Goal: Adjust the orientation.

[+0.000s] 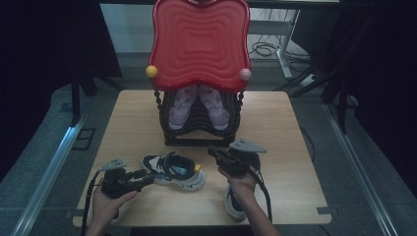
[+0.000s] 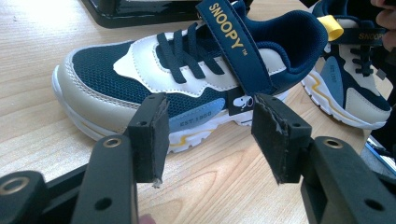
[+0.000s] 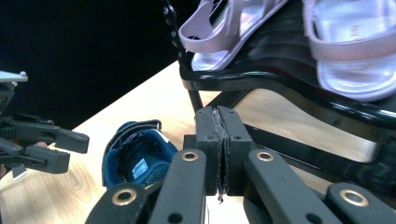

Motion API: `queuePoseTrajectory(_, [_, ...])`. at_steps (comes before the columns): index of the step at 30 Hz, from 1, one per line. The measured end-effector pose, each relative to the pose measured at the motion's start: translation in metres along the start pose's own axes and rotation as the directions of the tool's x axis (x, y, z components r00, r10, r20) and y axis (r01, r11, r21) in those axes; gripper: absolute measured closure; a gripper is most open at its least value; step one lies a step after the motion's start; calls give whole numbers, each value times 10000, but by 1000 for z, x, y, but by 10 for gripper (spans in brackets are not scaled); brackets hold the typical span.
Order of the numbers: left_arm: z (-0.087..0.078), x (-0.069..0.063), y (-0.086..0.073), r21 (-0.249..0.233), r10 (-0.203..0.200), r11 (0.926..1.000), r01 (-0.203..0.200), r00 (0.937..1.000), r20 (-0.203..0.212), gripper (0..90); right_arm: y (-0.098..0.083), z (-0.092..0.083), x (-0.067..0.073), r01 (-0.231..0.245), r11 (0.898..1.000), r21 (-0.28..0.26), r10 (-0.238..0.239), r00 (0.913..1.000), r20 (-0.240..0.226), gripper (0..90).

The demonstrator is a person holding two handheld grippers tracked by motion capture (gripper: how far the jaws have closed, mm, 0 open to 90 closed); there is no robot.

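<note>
Navy-and-white sneaker [image 2: 187,79] lies on the counter [image 1: 290,147] before the rack [image 1: 201,132], with the left gripper [image 2: 210,126] spread beside it (nothing held) and the right gripper [image 3: 217,140] pressed together empty; next, probably grasp and shelve it.

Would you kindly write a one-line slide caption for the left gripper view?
Open left gripper faces a navy and white strapped sneaker lying on the wooden table, nothing between its jaws.

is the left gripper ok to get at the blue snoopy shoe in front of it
Probably yes. The left gripper has its jaws open and pointed at the side of the blue shoe, which lies on the table just ahead, with only bare wood between them. The right gripper is off to the side.
</note>
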State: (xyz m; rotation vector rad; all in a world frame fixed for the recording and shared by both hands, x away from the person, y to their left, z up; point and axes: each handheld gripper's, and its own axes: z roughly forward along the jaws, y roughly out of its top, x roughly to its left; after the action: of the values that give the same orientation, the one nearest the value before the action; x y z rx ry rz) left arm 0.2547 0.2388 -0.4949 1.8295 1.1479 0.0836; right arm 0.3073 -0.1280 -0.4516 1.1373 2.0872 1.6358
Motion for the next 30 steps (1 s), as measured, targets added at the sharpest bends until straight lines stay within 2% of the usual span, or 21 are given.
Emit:
queuePoseTrajectory(8, [-1,1,1,27,-46,10000,46,10000,-22,456,-2,12,3,118,9993,366,-121,9999,100,877])
queuePoseTrajectory(19, [-3,3,1,23,-116,9999,116,9999,-105,447,-5,19,8,354,9965,755,-369,9991,189,877])
queuePoseTrajectory(23, [-3,2,1,31,-71,10000,72,9999,-95,443,-7,24,11,475,9927,1110,-498,9986,183,877])
queuePoseTrajectory(30, [-4,4,0,60,-119,9999,120,9999,-126,438,-12,34,19,841,9801,1795,-890,9959,190,877])
